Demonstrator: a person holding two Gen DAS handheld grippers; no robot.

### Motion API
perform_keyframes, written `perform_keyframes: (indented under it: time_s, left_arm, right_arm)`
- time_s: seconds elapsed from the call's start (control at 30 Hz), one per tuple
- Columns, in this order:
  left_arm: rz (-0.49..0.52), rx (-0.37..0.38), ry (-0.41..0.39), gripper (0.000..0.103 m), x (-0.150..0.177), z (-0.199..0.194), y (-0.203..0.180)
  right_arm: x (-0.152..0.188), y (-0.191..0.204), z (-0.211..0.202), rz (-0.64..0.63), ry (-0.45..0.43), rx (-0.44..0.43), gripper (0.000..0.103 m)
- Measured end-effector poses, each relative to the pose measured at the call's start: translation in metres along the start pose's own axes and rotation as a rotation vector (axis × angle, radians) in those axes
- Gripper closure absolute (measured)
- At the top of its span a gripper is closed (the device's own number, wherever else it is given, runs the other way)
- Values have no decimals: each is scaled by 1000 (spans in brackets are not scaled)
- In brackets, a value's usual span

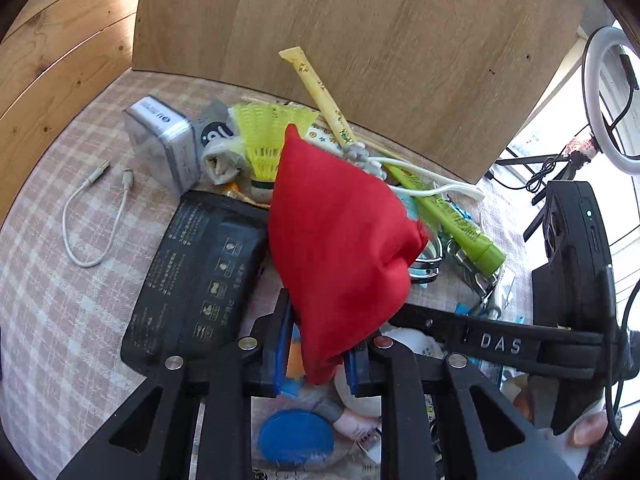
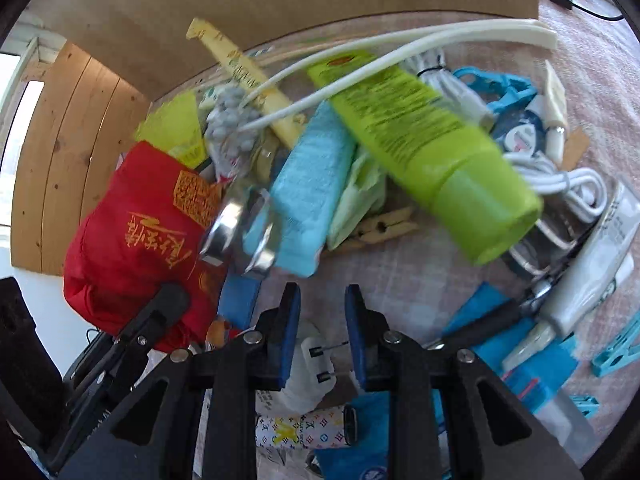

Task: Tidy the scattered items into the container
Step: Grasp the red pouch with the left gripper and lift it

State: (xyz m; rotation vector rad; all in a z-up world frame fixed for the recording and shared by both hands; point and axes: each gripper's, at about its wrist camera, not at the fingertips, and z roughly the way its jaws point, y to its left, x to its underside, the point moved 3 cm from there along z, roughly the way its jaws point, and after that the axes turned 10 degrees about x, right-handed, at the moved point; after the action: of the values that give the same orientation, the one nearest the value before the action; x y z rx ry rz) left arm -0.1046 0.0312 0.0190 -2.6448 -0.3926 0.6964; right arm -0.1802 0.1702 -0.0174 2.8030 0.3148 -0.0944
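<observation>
Pouch rises straight ahead, pinched in left gripper; right gripper, narrowly parted, holds nothing.

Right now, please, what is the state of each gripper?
Left gripper: closed on the red cloth bag.
Right gripper: fingers slightly apart, holding nothing.
</observation>
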Motion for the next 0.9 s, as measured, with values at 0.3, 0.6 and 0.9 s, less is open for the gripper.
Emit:
perform_keyframes:
  time_s: [0.3, 0.6, 0.9]
  left_arm:
    - [-48, -55, -24, 93, 26, -36, 38]
    - [-5, -50, -82, 96, 23, -66, 23]
    - [76, 24, -98, 99, 18, -73, -38]
  right_arm:
    - [65, 28, -11, -199, 23, 56, 76]
    - [70, -23, -87, -53, -106, -11, 75]
    - [85, -101, -146, 112, -250, 31, 66]
